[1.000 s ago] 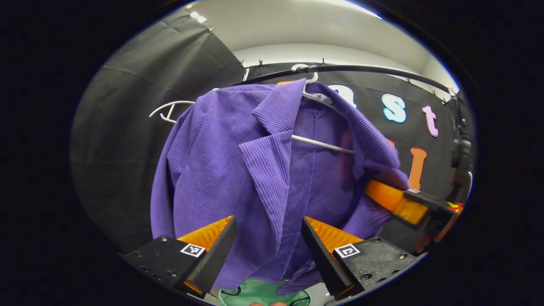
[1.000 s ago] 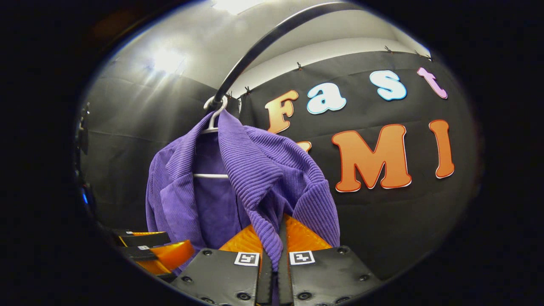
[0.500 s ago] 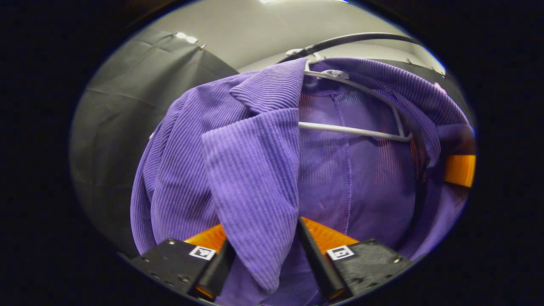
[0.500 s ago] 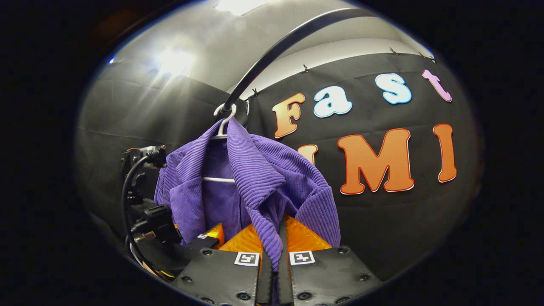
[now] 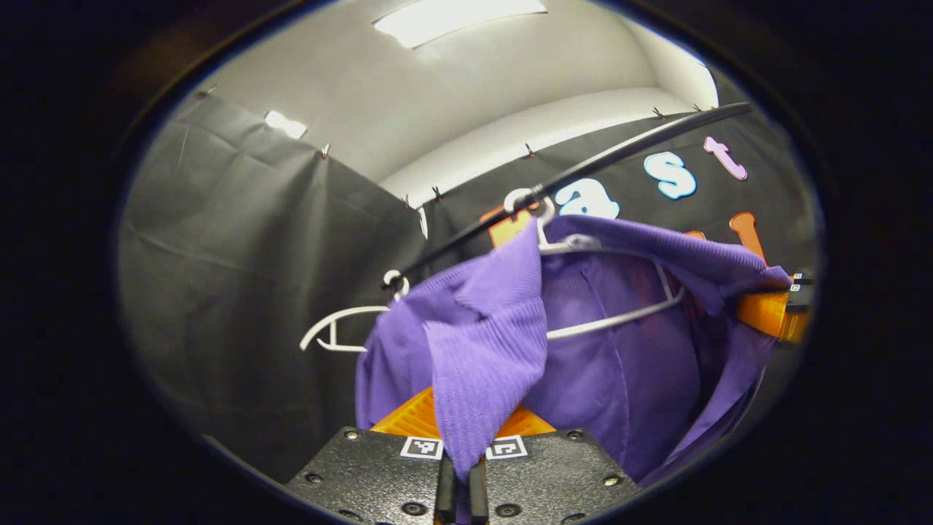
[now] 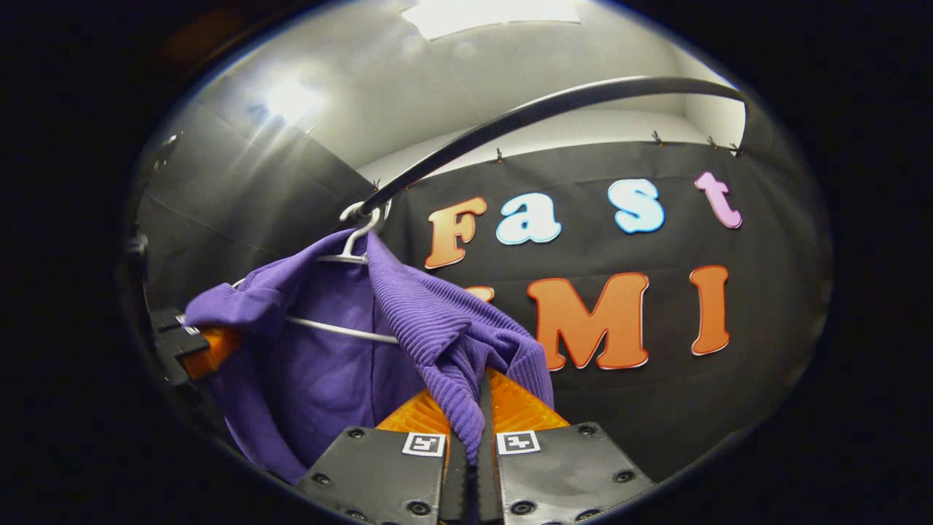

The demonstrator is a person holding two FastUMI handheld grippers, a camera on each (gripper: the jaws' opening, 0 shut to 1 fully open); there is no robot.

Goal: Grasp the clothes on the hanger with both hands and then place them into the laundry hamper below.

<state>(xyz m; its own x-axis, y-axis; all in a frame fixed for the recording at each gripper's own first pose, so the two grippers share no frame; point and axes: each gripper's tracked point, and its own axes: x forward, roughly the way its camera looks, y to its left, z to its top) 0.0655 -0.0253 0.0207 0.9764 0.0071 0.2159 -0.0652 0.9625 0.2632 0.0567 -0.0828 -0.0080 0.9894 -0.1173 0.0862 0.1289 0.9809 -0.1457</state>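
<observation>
Left gripper view: left gripper [image 5: 461, 446] and right gripper [image 6: 466, 430] both clench purple corduroy jacket [image 5: 612, 364]; hanger [image 5: 619, 317] not yet cleared, hamper drop pending.

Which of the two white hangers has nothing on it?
The bare hanger farther along the rail; the other hanger carries the purple jacket.

No readable text, only square coded tags.
</observation>
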